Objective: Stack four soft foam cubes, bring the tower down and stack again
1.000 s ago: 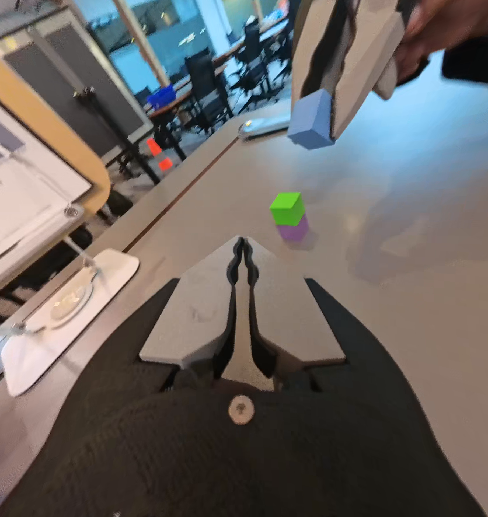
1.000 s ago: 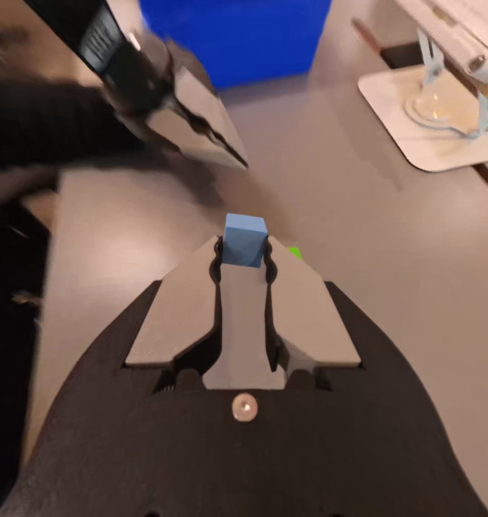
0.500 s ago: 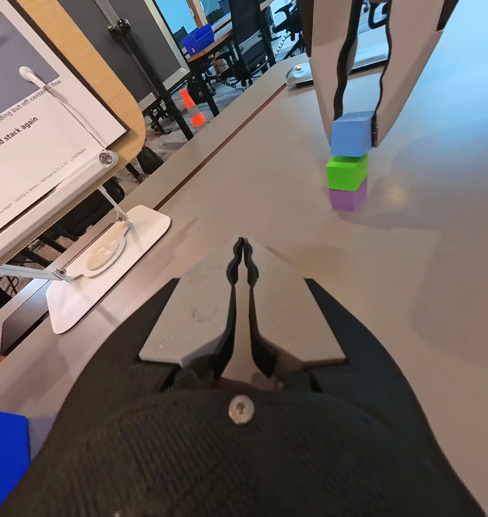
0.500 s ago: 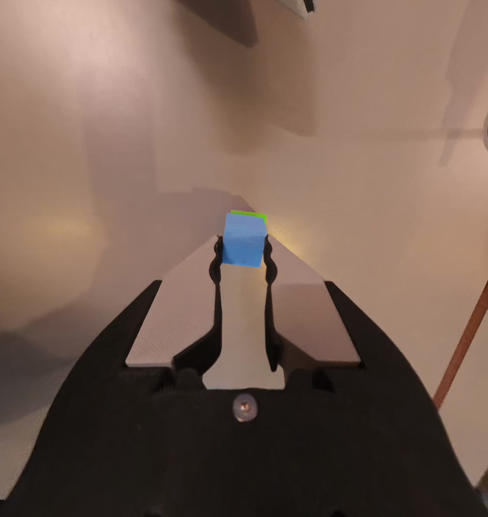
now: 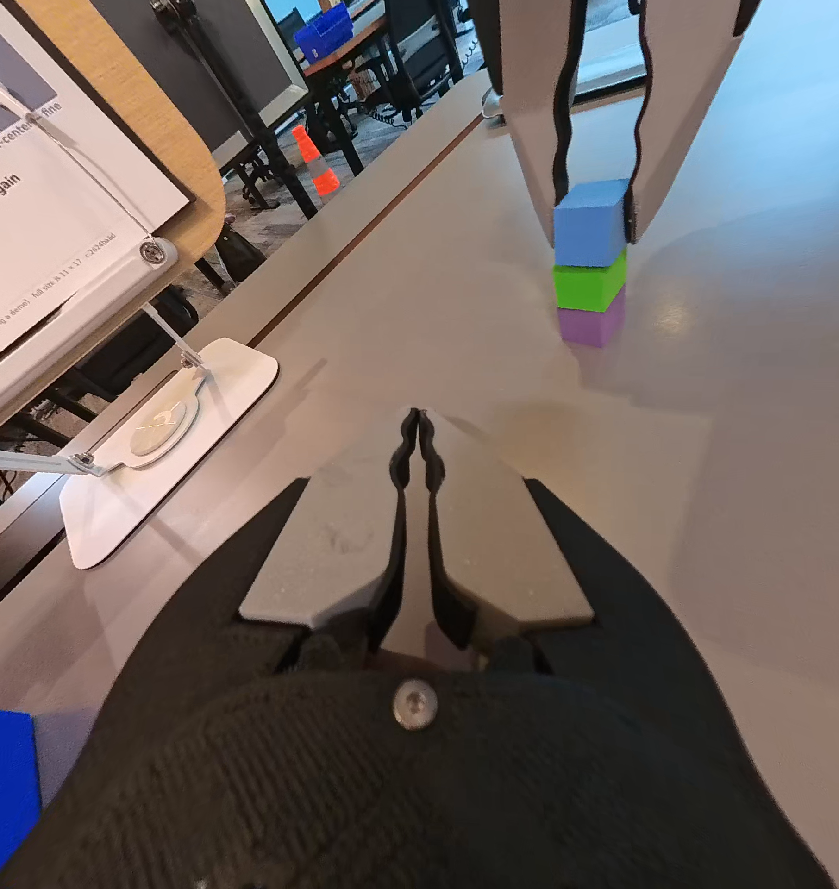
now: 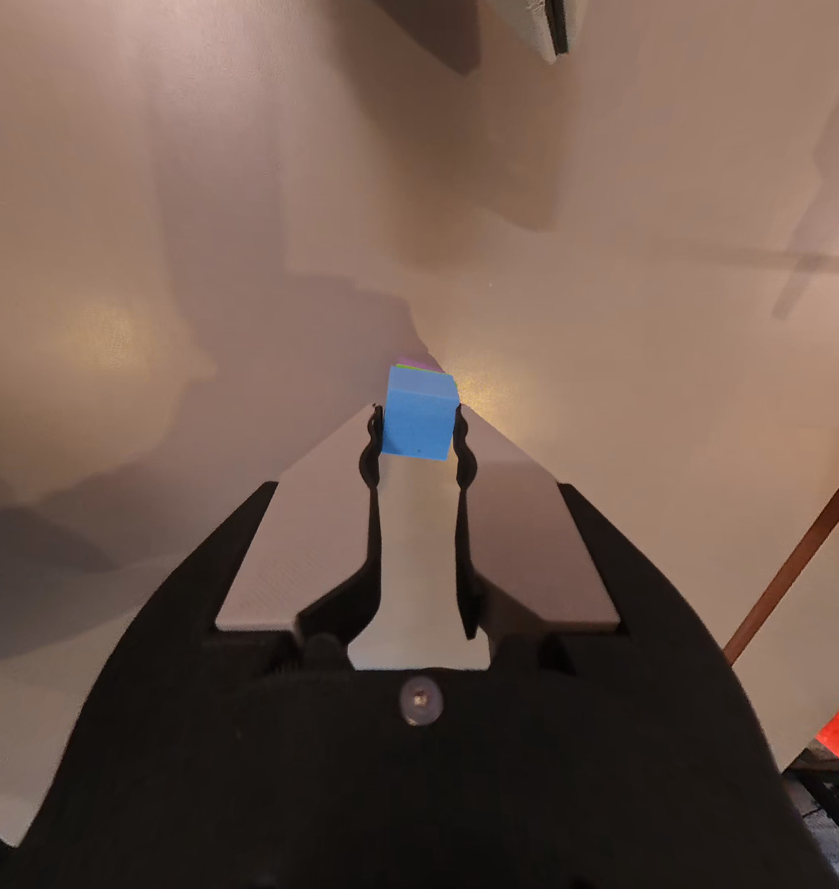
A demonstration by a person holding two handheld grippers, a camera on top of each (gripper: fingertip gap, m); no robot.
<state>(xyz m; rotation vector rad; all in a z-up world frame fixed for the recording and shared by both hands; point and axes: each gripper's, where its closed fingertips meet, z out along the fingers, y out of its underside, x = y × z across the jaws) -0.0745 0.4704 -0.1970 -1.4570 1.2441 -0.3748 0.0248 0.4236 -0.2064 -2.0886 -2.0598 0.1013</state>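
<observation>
Left wrist view: the left gripper (image 5: 418, 412) is seen with its jaws pressed together on nothing, low over the grey table (image 5: 456, 308). At far right, the right gripper (image 5: 593, 226) pinches a soft blue foam cube (image 5: 588, 231) that is set on a green foam cube (image 5: 587, 285), which sits on a purple foam cube (image 5: 588, 327). The blue cube appears slightly offset. A fourth cube is not seen.

Right wrist view: the blue foam cube (image 6: 418, 419) is held at the fingertips, with slivers of green and purple showing beyond it. If the jaws are opened unevenly or lifted askew, the light foam may be dragged and the tower toppled.

blue cube (image 5: 588, 234), green cube (image 5: 586, 287), purple cube (image 5: 588, 325), grey table (image 5: 456, 308)
</observation>
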